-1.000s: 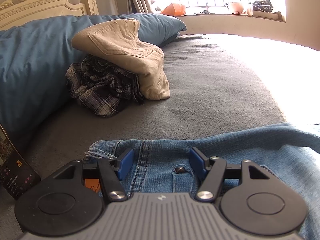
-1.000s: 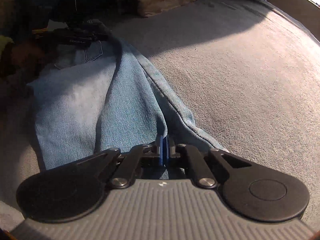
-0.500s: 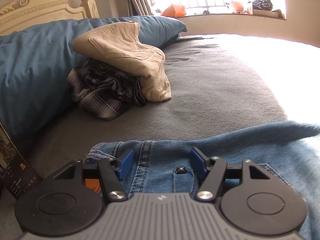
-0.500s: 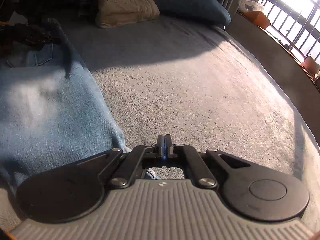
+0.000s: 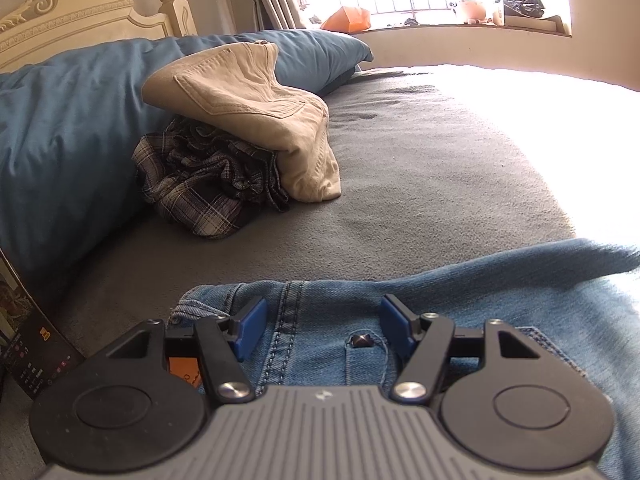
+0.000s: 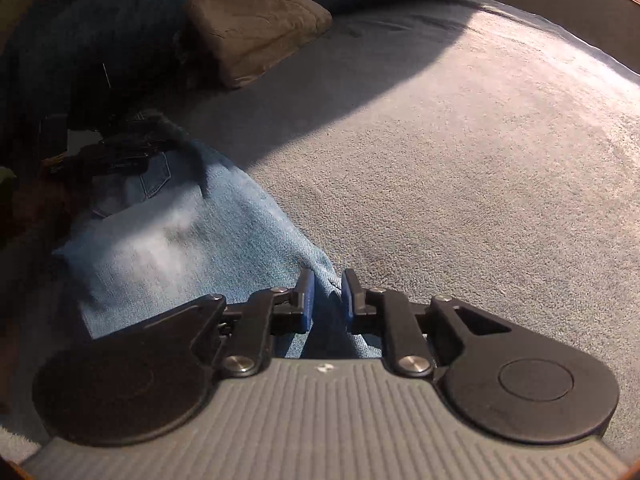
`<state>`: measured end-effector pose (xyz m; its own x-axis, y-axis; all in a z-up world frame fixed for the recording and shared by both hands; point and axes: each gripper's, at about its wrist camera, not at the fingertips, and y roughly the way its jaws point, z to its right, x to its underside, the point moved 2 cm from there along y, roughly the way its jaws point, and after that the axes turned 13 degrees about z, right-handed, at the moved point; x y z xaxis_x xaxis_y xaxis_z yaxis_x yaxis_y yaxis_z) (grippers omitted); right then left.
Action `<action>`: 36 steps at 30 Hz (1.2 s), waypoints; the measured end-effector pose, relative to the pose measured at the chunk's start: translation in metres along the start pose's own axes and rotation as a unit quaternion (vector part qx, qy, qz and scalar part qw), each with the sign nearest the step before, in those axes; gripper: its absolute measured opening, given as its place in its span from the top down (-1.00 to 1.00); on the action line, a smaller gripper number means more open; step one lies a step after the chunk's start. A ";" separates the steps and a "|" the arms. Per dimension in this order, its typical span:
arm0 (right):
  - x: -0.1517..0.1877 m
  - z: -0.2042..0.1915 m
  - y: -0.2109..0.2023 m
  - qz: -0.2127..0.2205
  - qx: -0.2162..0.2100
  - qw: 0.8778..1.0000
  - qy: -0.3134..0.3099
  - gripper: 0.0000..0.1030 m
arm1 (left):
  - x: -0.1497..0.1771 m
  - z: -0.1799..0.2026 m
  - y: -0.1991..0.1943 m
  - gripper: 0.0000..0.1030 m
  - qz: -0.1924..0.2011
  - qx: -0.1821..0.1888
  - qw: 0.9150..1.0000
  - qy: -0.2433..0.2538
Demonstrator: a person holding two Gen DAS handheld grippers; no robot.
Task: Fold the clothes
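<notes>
Light blue jeans [image 5: 480,300] lie flat on the grey bed cover [image 5: 420,168]. My left gripper [image 5: 320,316] is open over their waistband, one blue pad on each side of the rear seam and a rivet. In the right wrist view the jeans [image 6: 192,248] stretch away to the left. My right gripper [image 6: 326,292] stands slightly open at their near edge, with a fold of denim rising between the two pads. The left gripper [image 6: 116,156] shows there dimly in shadow at the far end of the jeans.
Folded beige trousers [image 5: 248,104] rest on a crumpled plaid shirt [image 5: 200,176] against a blue pillow [image 5: 60,140] by the cream headboard [image 5: 80,12]. A dark box [image 5: 28,344] stands at the left edge. Bright sun falls on the bed's right side.
The right gripper, shut in both earlier frames, has parted its pads and swung back over the jeans' edge. The left gripper stayed open over the waistband, edging slightly forward.
</notes>
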<state>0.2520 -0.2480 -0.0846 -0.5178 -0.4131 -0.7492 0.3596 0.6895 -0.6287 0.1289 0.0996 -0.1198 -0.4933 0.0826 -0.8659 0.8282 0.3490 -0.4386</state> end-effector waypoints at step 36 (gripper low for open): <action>0.033 -0.002 0.020 0.042 0.072 0.996 -0.029 1.00 | -0.073 0.030 -0.017 -0.27 -0.012 0.065 0.995 0.069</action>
<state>0.2402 -0.2463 -0.1221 -0.4370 -0.3942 -0.8084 0.5097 0.6320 -0.5838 0.1585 0.0599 -0.0565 -0.5372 0.2065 -0.8178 0.8391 0.2297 -0.4932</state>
